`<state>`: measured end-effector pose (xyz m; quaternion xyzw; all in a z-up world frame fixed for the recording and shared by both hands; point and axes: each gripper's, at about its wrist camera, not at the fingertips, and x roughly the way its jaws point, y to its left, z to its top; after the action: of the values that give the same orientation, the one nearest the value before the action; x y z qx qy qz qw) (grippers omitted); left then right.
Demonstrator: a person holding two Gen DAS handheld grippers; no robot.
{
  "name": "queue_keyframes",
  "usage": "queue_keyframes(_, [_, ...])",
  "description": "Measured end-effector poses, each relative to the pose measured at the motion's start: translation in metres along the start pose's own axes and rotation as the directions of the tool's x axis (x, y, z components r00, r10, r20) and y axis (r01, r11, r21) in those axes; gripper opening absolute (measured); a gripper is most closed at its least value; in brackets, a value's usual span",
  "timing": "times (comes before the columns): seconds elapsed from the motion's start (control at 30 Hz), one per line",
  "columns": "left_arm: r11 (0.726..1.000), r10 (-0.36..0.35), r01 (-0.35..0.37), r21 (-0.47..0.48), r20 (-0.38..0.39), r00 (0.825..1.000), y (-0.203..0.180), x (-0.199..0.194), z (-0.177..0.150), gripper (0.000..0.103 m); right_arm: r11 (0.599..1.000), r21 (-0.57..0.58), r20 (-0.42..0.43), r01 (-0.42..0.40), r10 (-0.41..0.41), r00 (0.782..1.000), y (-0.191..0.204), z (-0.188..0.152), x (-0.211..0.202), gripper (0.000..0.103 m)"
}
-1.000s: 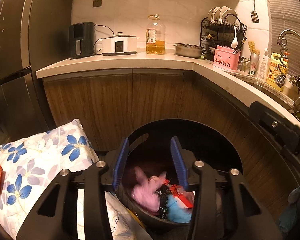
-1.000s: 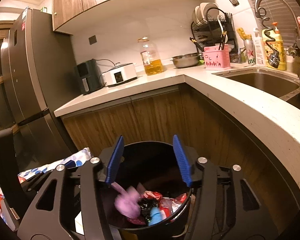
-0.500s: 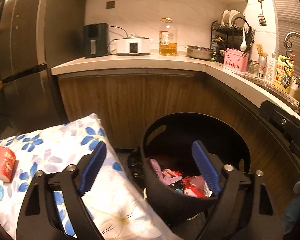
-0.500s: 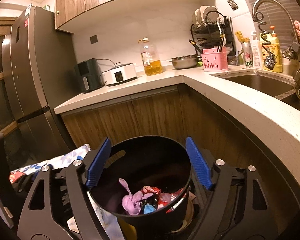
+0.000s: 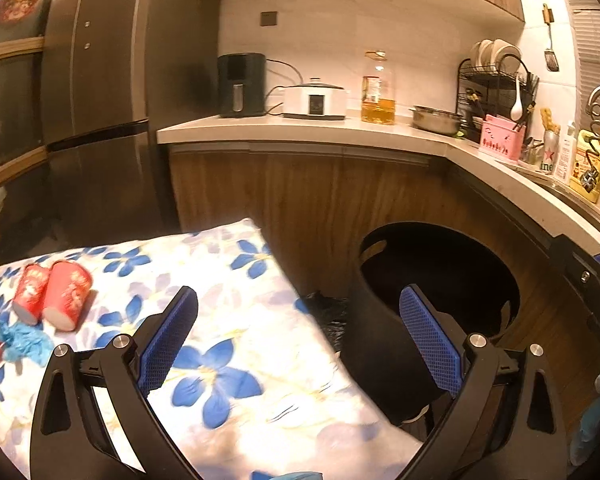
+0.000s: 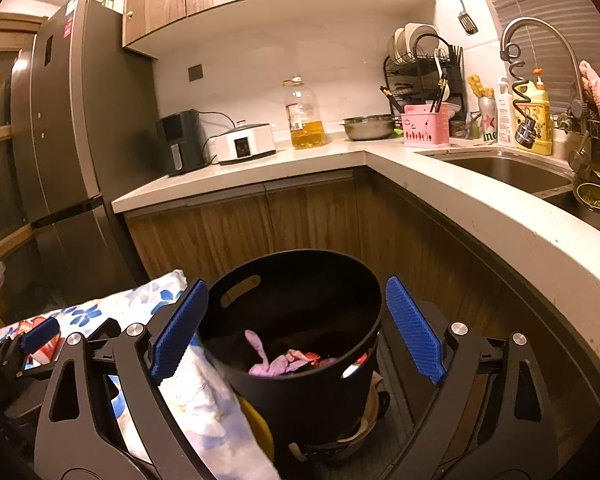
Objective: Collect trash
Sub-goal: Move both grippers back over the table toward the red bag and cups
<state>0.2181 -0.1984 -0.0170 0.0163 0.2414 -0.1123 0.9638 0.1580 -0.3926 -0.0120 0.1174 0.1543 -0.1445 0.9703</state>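
Both grippers empty rn. Left gripper (image 5: 298, 334) has just been opening, jaws spread wide w/ nothing between them, over the flowery cloth (image 5: 236, 344) w/ the black bin (image 5: 384, 344) at its 3 o'clock. Right gripper (image 6: 296, 328) (also just opened up) straddles the bin rim w/o touching. Pink & red trash (image 6: 278, 362) sits inside the bin. Two red cups (image 5: 54, 294) plus a blue glove (image 5: 24, 340) lie on the cloth around 9 o'clock.

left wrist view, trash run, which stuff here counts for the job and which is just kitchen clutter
Part of the job:
- black bin
- two red paper cups lying on the floral cloth
- crumpled blue scrap beside them
- left gripper, open, nothing between its pads

Just lying about:
- oil bottle
- steel bowl
- pink caddy
- dish rack
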Motion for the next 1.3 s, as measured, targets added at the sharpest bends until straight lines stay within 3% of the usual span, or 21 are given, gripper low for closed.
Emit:
queue_keyframes(0.27, [0.998, 0.039, -0.038, -0.051, 0.011, 0.999, 0.038, -0.027, -0.012, 0.097, 0.999, -0.028, 0.010, -0.039, 0.039, 0.999, 0.035, -0.013, -0.027, 0.090])
queue_keyframes(0.57, [0.987, 0.133, -0.132, -0.094, 0.002, 0.991, 0.103, -0.051, -0.038, 0.097, 0.993, -0.034, -0.033, -0.112, 0.111, 0.993, 0.088, -0.040, -0.035, 0.090])
queue_keyframes(1.03, [0.932, 0.294, -0.298, -0.207, -0.051, 0.954, 0.221, -0.079, -0.072, 0.097, 0.968, -0.058, -0.099, -0.245, 0.239, 0.966, 0.195, -0.086, -0.036, 0.090])
queue_keyframes(1.3, [0.887, 0.384, -0.389, -0.248, -0.071, 0.921, 0.280, -0.096, -0.083, 0.097, 0.948, -0.074, -0.147, -0.310, 0.297, 0.944, 0.248, -0.110, -0.034, 0.090])
